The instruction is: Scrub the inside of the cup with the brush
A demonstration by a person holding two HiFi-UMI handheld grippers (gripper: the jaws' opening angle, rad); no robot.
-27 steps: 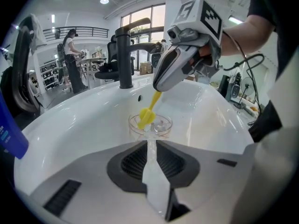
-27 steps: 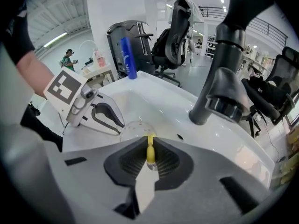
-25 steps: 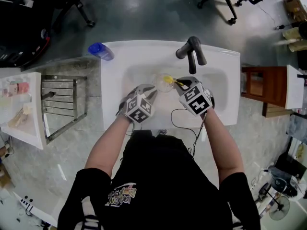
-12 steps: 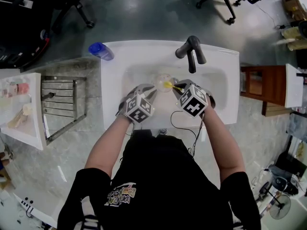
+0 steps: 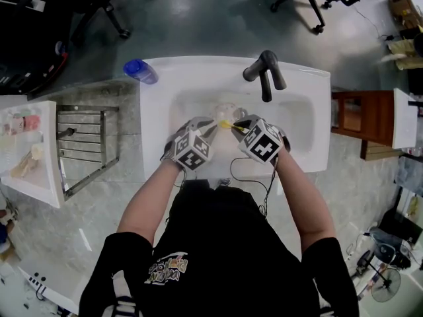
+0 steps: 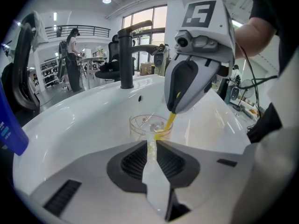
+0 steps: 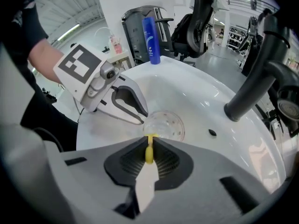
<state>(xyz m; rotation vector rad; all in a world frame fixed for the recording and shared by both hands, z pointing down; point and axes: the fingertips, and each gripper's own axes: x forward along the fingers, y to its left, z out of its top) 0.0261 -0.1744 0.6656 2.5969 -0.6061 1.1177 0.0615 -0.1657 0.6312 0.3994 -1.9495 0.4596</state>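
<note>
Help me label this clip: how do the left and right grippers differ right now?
The left gripper pinches the wall of the clear cup; the right gripper clamps the yellow brush handle. The left lies low, while the right points steeply down. Both are shut, meeting over the white sink.

Ahead of the right gripper the cup was clear and smooth, the sink glossy white, the faucet matt black.

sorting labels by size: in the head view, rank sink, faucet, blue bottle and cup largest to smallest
1. sink
2. faucet
3. blue bottle and cup look about alike; the cup is partly covered
</note>
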